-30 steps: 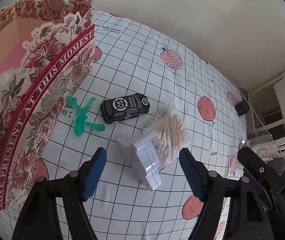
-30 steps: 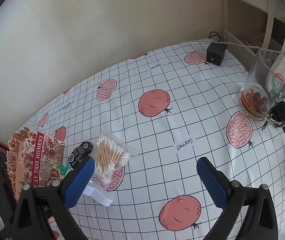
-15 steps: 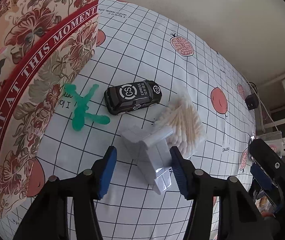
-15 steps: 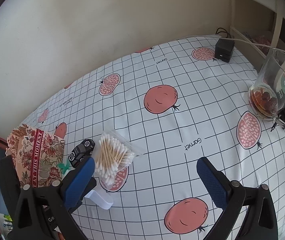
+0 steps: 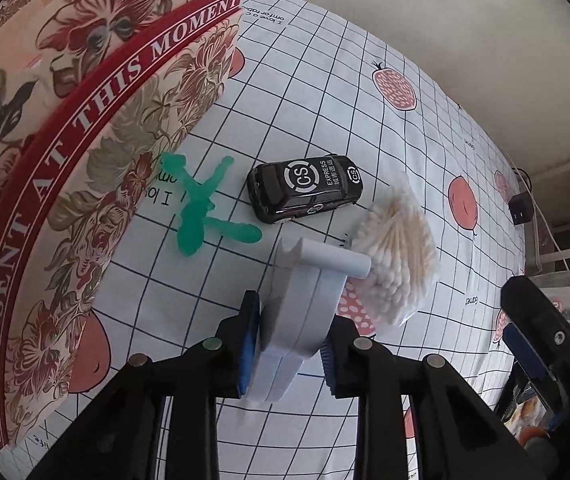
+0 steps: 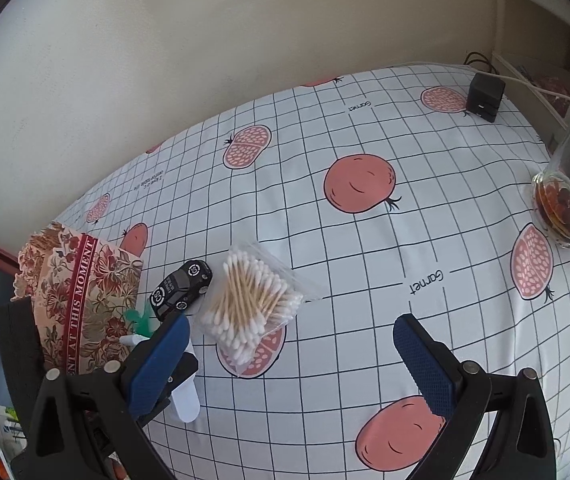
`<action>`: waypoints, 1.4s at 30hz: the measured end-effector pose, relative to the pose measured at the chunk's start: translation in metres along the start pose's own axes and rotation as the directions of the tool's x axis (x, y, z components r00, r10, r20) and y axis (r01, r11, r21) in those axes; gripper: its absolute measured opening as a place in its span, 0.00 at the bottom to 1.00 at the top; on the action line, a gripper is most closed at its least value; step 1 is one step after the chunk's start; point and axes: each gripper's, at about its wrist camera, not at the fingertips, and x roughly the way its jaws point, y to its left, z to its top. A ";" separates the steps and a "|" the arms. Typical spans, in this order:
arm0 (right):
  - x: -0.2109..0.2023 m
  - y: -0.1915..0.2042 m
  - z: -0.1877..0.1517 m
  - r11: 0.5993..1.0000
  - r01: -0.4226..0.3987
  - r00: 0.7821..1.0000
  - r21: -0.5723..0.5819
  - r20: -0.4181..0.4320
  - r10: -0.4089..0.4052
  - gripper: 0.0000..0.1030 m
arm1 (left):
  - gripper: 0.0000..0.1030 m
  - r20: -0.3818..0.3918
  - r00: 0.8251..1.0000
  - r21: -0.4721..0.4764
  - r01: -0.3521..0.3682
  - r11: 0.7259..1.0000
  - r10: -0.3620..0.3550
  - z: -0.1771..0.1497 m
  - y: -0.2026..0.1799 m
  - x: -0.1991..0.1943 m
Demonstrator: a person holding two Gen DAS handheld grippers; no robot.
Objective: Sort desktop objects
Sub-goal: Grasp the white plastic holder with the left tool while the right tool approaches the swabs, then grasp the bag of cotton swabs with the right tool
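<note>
My left gripper [image 5: 289,344] is shut on a white plastic holder [image 5: 305,312] with a round peg on top, at the tablecloth. Just beyond it lie a bag of cotton swabs [image 5: 401,252], a black toy car [image 5: 305,188] and a green toy figure [image 5: 201,208]. The floral gift box [image 5: 57,152] stands on the left. My right gripper [image 6: 297,368] is open and empty, above the table to the right. The right wrist view shows the swabs [image 6: 253,300], the car [image 6: 181,288], the box [image 6: 81,296] and the white holder [image 6: 185,400] behind its left finger.
A glass mug [image 6: 569,196] with dark tea stands at the right edge. A black charger [image 6: 485,96] with a white cable sits at the far right corner. The wall runs along the table's far side.
My left gripper moved forward and closed on the white holder. The right gripper drifted slightly and stayed open.
</note>
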 end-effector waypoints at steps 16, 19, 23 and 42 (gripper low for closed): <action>0.040 0.025 0.001 1.000 0.021 0.996 -0.024 -0.082 -0.022 1.00 | 0.22 0.002 1.000 -0.062 -0.010 0.998 0.010 0.000 0.016 -0.012; 0.047 0.025 0.000 0.999 0.027 0.995 -0.020 -0.093 -0.029 1.00 | 0.22 0.000 1.000 -0.072 -0.011 0.997 0.011 0.001 0.021 -0.014; 0.052 0.027 -0.002 0.999 0.034 0.994 -0.009 -0.102 -0.034 0.99 | 0.22 -0.003 1.000 -0.071 -0.014 0.997 0.014 0.003 0.021 -0.014; 0.067 0.044 -0.002 0.992 0.100 0.990 -0.083 -0.088 -0.107 0.73 | 0.22 -0.008 1.000 -0.077 -0.009 0.997 0.009 0.006 0.022 -0.010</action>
